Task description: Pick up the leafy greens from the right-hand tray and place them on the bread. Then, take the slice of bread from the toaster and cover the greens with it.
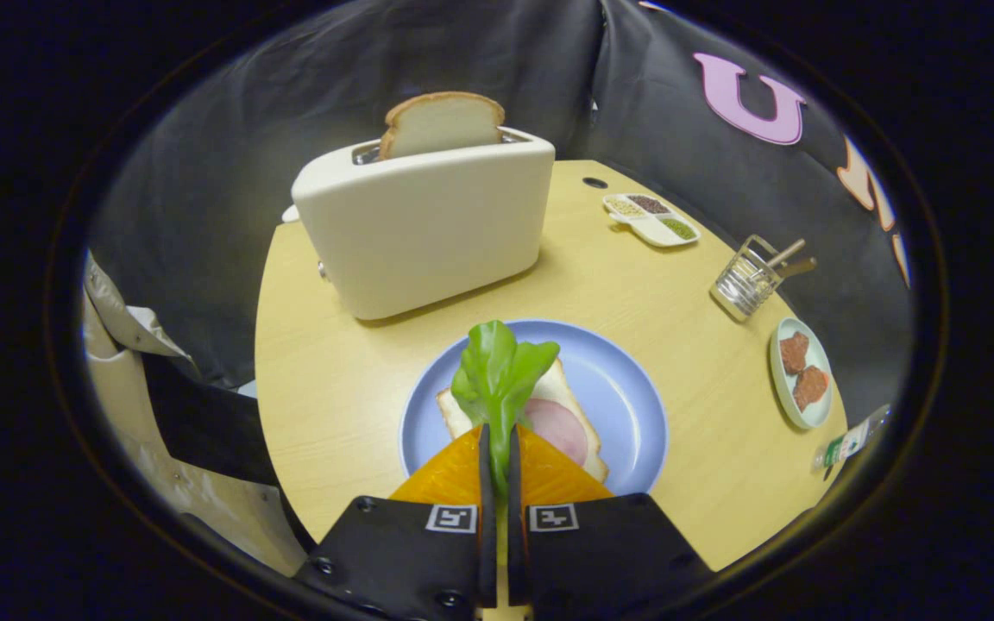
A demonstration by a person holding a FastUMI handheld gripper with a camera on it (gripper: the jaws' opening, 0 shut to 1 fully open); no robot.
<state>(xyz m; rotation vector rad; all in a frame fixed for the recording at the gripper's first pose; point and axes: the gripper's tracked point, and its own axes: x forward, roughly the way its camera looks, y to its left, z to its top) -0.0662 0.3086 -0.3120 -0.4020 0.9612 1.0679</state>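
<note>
Gripper view: greens (500,379) between tongs (497,448) (pinched)

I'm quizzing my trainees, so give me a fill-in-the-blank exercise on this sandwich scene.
1. The hand-held gripper is shut on the ____.
2. The bread slice stands upright in the ____.
3. The open sandwich lies on a blue ____.
4. Beyond the fingers, on the bread, lies a pink slice of ____.

Missing words: leafy greens; toaster; plate; ham.
</note>
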